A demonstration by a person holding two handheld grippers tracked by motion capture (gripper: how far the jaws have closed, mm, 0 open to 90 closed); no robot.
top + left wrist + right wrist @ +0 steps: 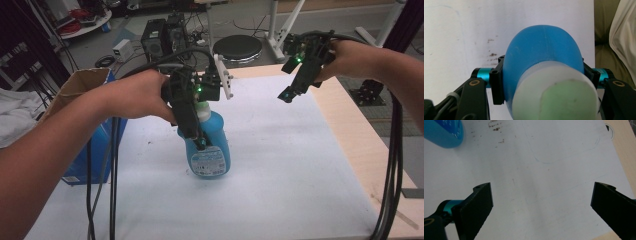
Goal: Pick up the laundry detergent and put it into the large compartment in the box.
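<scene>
1. The blue bottle (207, 145) stands between the jaws of the left gripper (197, 137), which press on both its sides
2. Its white cap (556, 92) is nearest to the camera
3. The right gripper (289, 94) hangs well apart, jaws wide and nothing between them, over the white table sheet (544, 182)

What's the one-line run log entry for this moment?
left tool: shut on blue bottle, below white cap | right tool: open, holding nothing, above white mat

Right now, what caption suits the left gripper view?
Left gripper clamped on a blue bottle with a white cap.
</scene>
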